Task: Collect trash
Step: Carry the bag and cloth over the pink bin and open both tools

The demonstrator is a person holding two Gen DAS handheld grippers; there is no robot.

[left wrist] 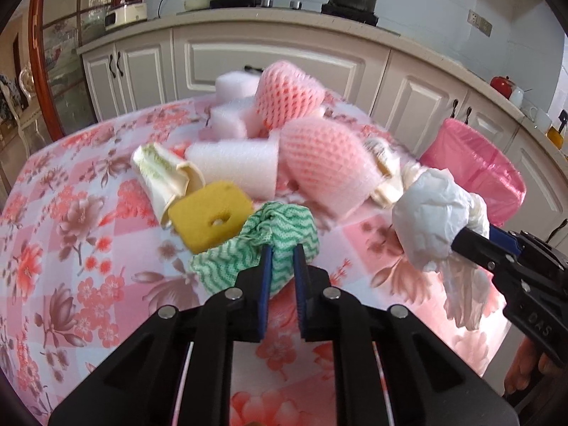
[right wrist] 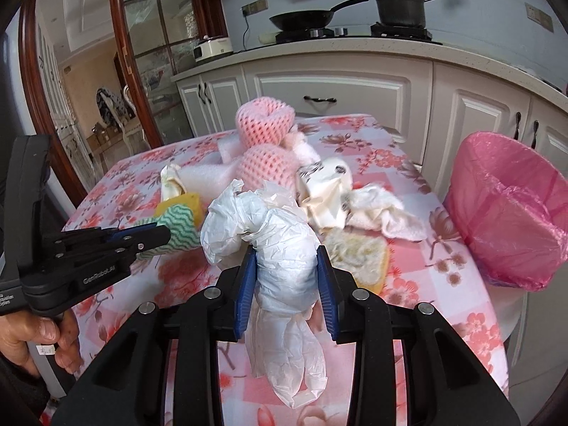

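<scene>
The left tool [left wrist: 283,254] is clamped on a green cloth [left wrist: 280,234] just above the worktop [left wrist: 71,234]. The right tool [right wrist: 285,266] grips a crumpled white bag [right wrist: 284,245], lifted off the worktop beside the trash pile. A pink-lined bin [right wrist: 511,213] stands at the right edge.

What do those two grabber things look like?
Both are chunky black plastic. The left gripper and right gripper each have two fingers with ridged blue pads and round silver bolts. White lettering runs along their sides, and each has a handle underneath.
</scene>
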